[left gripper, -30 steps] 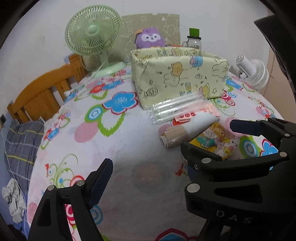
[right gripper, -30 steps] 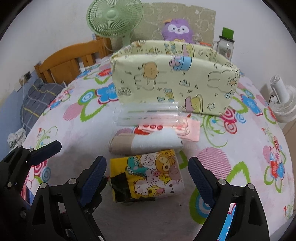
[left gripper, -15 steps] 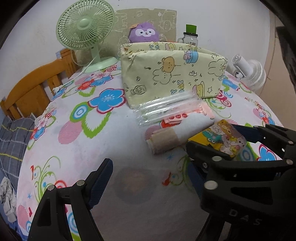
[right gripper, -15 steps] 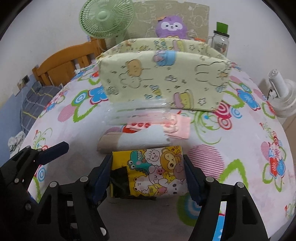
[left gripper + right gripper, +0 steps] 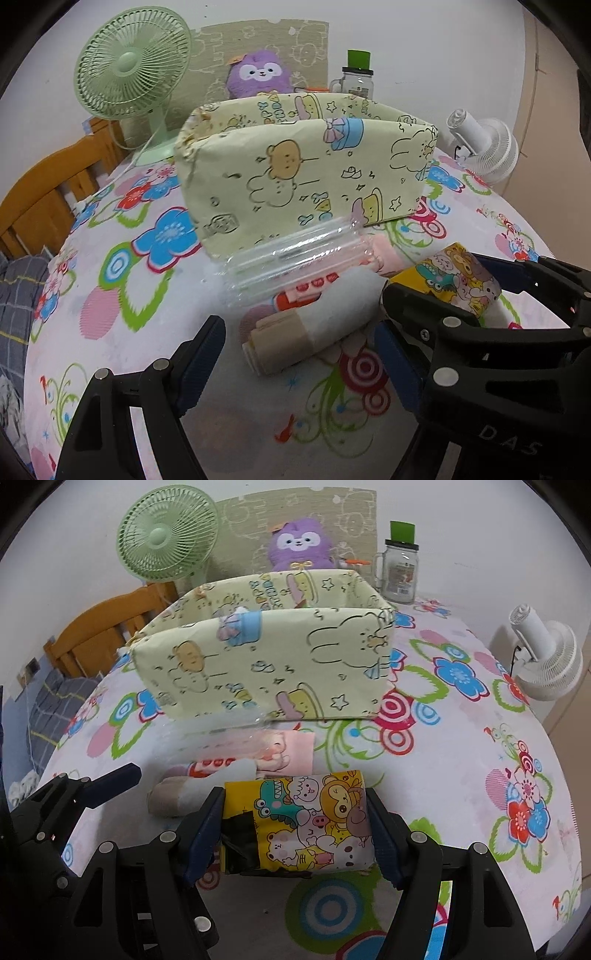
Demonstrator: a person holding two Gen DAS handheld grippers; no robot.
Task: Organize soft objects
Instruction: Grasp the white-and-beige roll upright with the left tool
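The right gripper is clamped on one yellow cartoon-print packet, both blue pads pressed against its sides, low in the right wrist view at about 6 o'clock. In the left wrist view the same packet shows at 4 o'clock, between the right gripper's fingers. The left gripper stands with its jaws apart and nothing between the pads; one beige-and-white cloth roll lies on the table just ahead of it, not touched.

Four soft things lie on the flowered tablecloth: the packet, the cloth roll at 9 o'clock of the packet, one pink cartoon cloth at 12 o'clock of it, and one clear plastic bag partly over the pink cloth. One pale yellow fabric box with cartoon print stands open-topped beyond them, touching the bag's far edge.

Behind the box sit one purple plush toy and one glass jar with a green lid. There are two fans: one green fan at 11 o'clock and one white fan at 2 o'clock. One wooden chair stands at the table's left edge.
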